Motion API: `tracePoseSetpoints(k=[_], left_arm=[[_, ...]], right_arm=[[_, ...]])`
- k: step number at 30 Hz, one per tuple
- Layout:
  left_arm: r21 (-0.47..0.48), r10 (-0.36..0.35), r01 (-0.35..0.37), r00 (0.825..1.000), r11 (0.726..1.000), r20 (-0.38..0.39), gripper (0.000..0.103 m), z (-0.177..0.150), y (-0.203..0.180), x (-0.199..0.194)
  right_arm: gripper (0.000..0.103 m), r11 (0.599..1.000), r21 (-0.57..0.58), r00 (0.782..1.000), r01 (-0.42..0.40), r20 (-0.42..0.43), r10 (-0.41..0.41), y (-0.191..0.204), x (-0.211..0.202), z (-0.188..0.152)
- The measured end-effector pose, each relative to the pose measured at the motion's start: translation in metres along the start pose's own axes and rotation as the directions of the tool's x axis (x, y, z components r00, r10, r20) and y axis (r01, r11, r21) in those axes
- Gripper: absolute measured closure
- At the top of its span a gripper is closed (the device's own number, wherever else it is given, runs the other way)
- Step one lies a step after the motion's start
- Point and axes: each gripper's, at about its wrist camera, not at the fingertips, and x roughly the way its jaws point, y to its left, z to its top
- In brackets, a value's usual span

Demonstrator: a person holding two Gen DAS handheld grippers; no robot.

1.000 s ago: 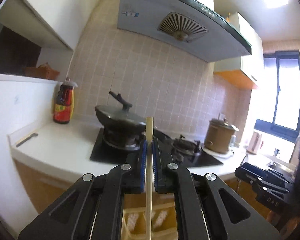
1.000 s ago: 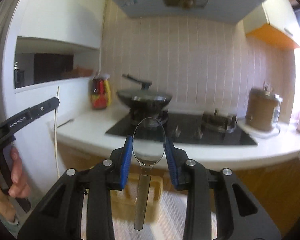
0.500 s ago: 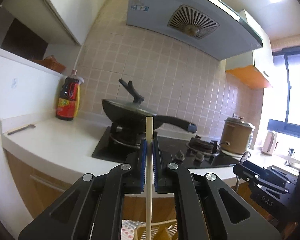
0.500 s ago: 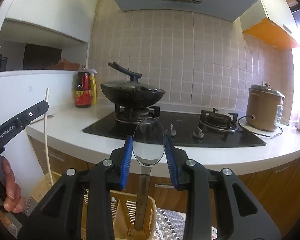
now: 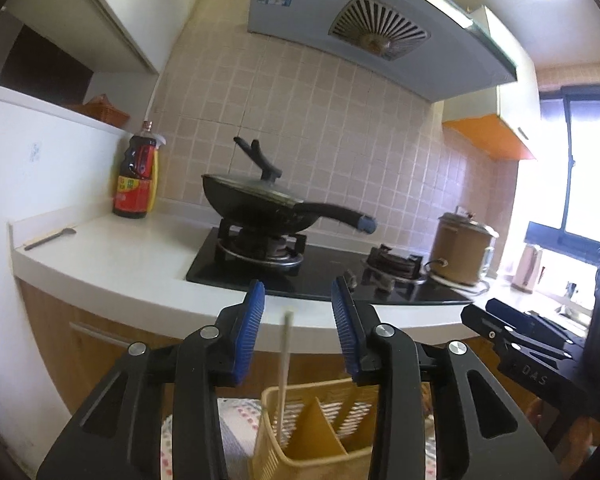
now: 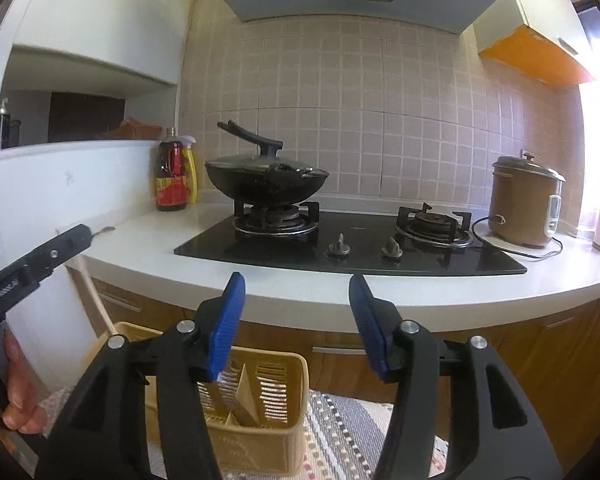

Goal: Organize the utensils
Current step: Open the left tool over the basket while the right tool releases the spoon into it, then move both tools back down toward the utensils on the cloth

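My left gripper [image 5: 298, 308] is open and empty above a yellow slotted utensil holder [image 5: 324, 456]. A pale chopstick [image 5: 284, 368] stands loose in the holder's left compartment, between the blue pads. My right gripper [image 6: 296, 300] is open and empty above the same holder [image 6: 260, 436]. A metal spoon [image 6: 230, 404] leans inside the holder beside its divider. The chopstick [image 6: 94, 300] shows at the left in the right wrist view. The left gripper's finger [image 6: 36, 268] shows at that view's left edge.
A white counter [image 6: 340, 292] holds a black gas hob [image 6: 340, 248], a lidded wok [image 6: 266, 180], sauce bottles [image 6: 174, 176] and a brown rice cooker [image 6: 526, 200]. A small utensil [image 5: 50, 238] lies on the counter's left end. The holder stands on a patterned cloth [image 6: 340, 436].
Both grippers opened. The chopstick dropped from the left gripper into the holder, and the spoon dropped from the right gripper into the holder.
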Motion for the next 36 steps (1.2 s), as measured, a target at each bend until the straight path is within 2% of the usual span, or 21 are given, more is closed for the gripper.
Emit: tracePoseSetpoints(k=[2, 6, 9, 11, 13, 16, 18, 19, 22, 25, 26, 27, 28, 29, 31, 33, 35, 36], left_arm=[[-0.008, -0.021, 0.02, 1.0, 1.0, -0.008, 0.07, 0.005, -0.001, -0.018], [0.002, -0.018, 0.018, 1.0, 1.0, -0.019, 0.069, 0.009, -0.006, -0.053], [-0.004, -0.011, 0.011, 0.999, 1.0, -0.053, 0.067, 0.008, -0.007, -0.075], [0.001, -0.004, 0.004, 0.995, 1.0, -0.096, 0.062, 0.002, -0.009, -0.086], [0.028, 0.009, -0.004, 0.987, 1.0, -0.163, 0.059, -0.009, -0.011, -0.095], [0.032, 0.032, -0.024, 0.956, 0.999, -0.29, 0.059, -0.039, -0.009, -0.103], [0.006, 0.045, -0.046, 0.919, 0.999, -0.393, 0.059, -0.064, -0.001, -0.101], [0.0, 0.053, -0.058, 0.9, 0.998, -0.432, 0.059, -0.073, 0.002, -0.098], [-0.026, 0.071, -0.107, 0.8, 0.994, -0.595, 0.061, -0.109, 0.019, -0.084], [-0.11, 0.004, -0.118, 0.703, 0.987, -0.711, 0.065, -0.137, 0.035, -0.069], [-0.133, -0.02, -0.114, 0.682, 0.985, -0.731, 0.065, -0.143, 0.038, -0.066], [-0.148, -0.05, -0.096, 0.652, 0.984, -0.757, 0.065, -0.15, 0.039, -0.061], [-0.14, -0.053, -0.089, 0.63, 0.986, -0.774, 0.065, -0.154, 0.037, -0.058], [-0.118, -0.038, -0.09, 0.614, 0.989, -0.789, 0.065, -0.158, 0.036, -0.056], [-0.088, -0.011, -0.096, 0.617, 0.991, -0.787, 0.065, -0.162, 0.031, -0.055], [-0.083, -0.004, -0.102, 0.608, 0.991, -0.794, 0.065, -0.166, 0.03, -0.052], [-0.07, 0.01, -0.113, 0.591, 0.991, -0.807, 0.067, -0.17, 0.03, -0.047], [-0.063, 0.019, -0.121, 0.576, 0.991, -0.817, 0.071, -0.173, 0.03, -0.044]], right_arm=[[0.052, 1.0, 0.012, 1.0, -0.005, 0.002, 0.005, -0.004, -0.016, 0.005], [0.052, 1.0, 0.017, 1.0, -0.013, -0.022, 0.013, -0.007, -0.044, 0.008], [0.052, 1.0, 0.003, 0.996, -0.019, -0.085, 0.019, -0.006, -0.063, 0.002], [0.052, 1.0, -0.006, 0.991, -0.021, -0.135, 0.02, -0.004, -0.076, -0.008], [0.052, 1.0, -0.014, 0.98, -0.012, -0.197, 0.009, -0.004, -0.087, -0.021], [0.052, 0.999, -0.022, 0.944, -0.028, -0.33, 0.02, -0.002, -0.099, -0.055], [0.052, 0.999, -0.018, 0.914, -0.041, -0.405, 0.03, -0.001, -0.099, -0.073], [0.052, 0.999, -0.001, 0.887, -0.05, -0.46, 0.044, -0.003, -0.097, -0.085], [0.052, 0.997, 0.041, 0.823, -0.066, -0.562, 0.078, -0.008, -0.091, -0.11], [0.052, 0.994, 0.08, 0.769, -0.068, -0.631, 0.104, -0.013, -0.085, -0.129], [0.052, 0.993, 0.096, 0.755, -0.07, -0.646, 0.116, -0.015, -0.084, -0.132], [0.052, 0.991, 0.118, 0.739, -0.07, -0.661, 0.131, -0.017, -0.083, -0.136], [0.052, 0.988, 0.136, 0.726, -0.068, -0.672, 0.143, -0.019, -0.082, -0.138], [0.052, 0.986, 0.151, 0.711, -0.063, -0.687, 0.151, -0.021, -0.081, -0.142], [0.052, 0.987, 0.151, 0.699, -0.06, -0.7, 0.149, -0.021, -0.079, -0.144], [0.052, 0.988, 0.146, 0.687, -0.053, -0.712, 0.142, -0.022, -0.077, -0.146], [0.052, 0.987, 0.154, 0.668, -0.056, -0.729, 0.152, -0.022, -0.073, -0.148], [0.052, 0.986, 0.157, 0.657, -0.057, -0.737, 0.156, -0.023, -0.071, -0.15]])
